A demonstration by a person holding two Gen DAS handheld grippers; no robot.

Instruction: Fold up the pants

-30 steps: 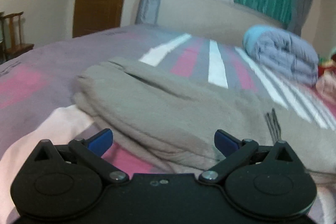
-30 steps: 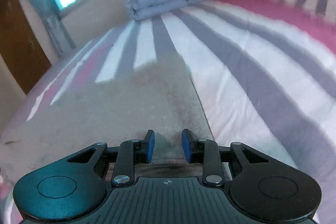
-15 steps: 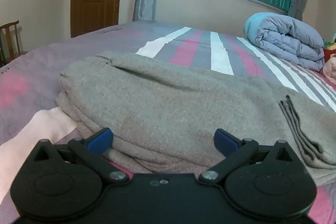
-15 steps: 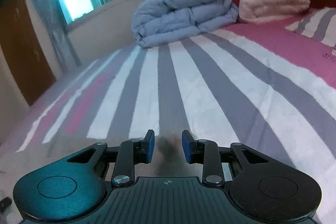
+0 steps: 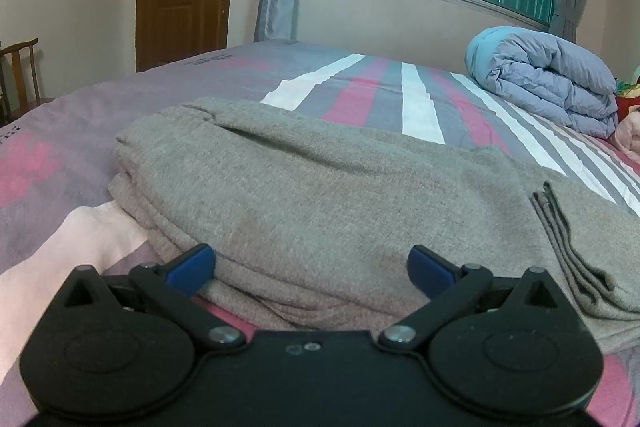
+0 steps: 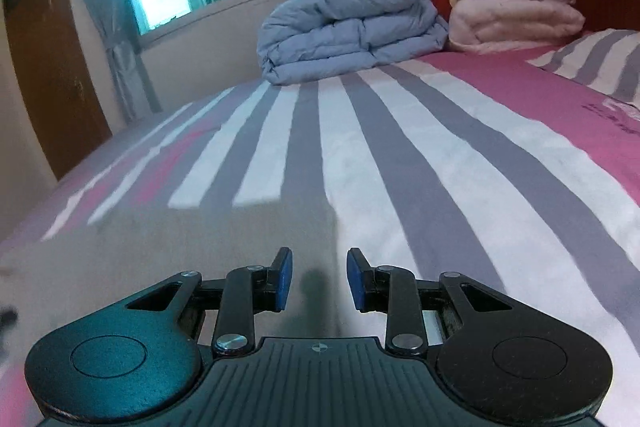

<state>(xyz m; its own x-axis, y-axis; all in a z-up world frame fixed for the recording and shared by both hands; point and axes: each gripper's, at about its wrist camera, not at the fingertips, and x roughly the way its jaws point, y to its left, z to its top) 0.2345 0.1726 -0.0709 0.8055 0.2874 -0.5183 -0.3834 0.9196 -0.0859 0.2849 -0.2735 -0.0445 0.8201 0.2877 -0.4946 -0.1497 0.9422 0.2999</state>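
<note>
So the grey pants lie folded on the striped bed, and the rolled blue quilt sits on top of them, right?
Not quite. The blue quilt sits on the striped bed well beyond the grey pants, apart from them, as the left wrist view shows. The pants do lie folded.

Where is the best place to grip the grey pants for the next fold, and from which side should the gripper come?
Probably the stacked leg hems of the grey pants, approached low from the right end: the layered edges lie aligned there, so one pinch could catch all of them.

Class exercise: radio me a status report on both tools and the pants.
Left tool open. Right tool part open, empty. Pants folded on bed. Nothing obstructing.
</note>
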